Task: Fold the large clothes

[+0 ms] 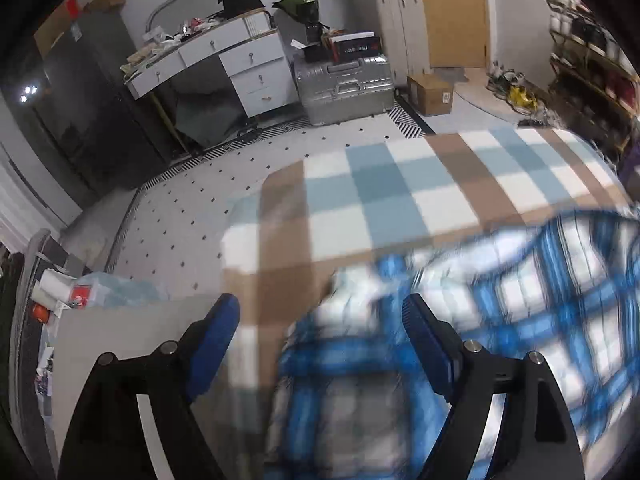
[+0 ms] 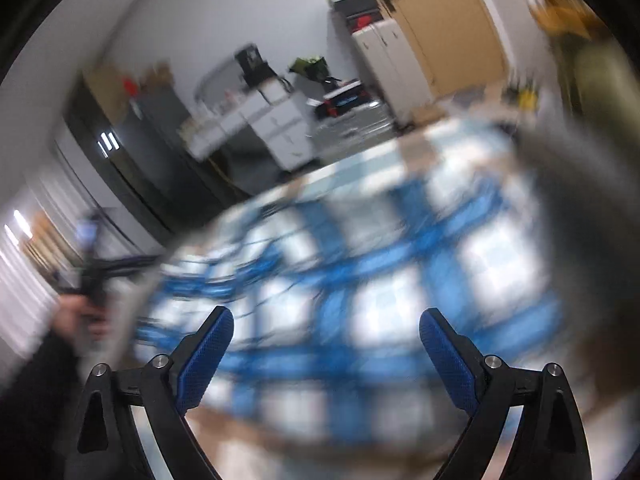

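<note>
A blue-and-white plaid shirt (image 1: 520,312) lies blurred on a bed with a brown, pale blue and white checked cover (image 1: 384,196). My left gripper (image 1: 320,312) is open just above the shirt's left part, its blue pads on either side of the cloth and nothing held. In the right wrist view the shirt (image 2: 360,280) spreads below and ahead, heavily blurred. My right gripper (image 2: 326,328) is open and empty above it. The left hand and its gripper (image 2: 92,280) show at the far left.
A white patterned floor (image 1: 224,184) lies beyond the bed. A white desk with drawers (image 1: 224,60), a silver suitcase (image 1: 344,84), a cardboard box (image 1: 430,94) and a shoe shelf (image 1: 584,60) stand at the back. Clutter sits at the left (image 1: 60,296).
</note>
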Demonstrator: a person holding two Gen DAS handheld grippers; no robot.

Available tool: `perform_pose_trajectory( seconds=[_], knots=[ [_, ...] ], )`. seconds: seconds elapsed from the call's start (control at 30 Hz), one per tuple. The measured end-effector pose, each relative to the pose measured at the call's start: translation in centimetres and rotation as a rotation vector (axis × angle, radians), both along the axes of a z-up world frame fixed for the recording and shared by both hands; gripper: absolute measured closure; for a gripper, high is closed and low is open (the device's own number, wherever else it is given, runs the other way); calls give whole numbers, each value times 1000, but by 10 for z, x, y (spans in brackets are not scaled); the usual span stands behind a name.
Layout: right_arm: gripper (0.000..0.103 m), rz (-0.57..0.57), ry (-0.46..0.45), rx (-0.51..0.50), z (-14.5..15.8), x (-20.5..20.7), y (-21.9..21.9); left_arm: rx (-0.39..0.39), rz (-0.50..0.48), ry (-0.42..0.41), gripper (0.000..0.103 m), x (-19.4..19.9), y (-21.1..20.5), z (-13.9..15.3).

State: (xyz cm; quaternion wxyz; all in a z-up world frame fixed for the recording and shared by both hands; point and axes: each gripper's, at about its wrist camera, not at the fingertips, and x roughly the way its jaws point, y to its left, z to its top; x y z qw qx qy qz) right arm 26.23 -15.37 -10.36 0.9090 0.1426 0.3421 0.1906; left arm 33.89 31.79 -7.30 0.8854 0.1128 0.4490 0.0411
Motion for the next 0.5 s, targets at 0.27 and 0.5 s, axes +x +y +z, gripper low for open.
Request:
perform_pose_trajectory(
  seconds=[0.27, 0.5],
  knots=[
    [9, -56, 186, -440, -25, 120, -5, -3, -11, 169, 23, -20, 20, -55],
    [93, 1, 168, -247, -23, 147, -21, -16, -10, 214, 23, -7, 7, -59]
  ],
)
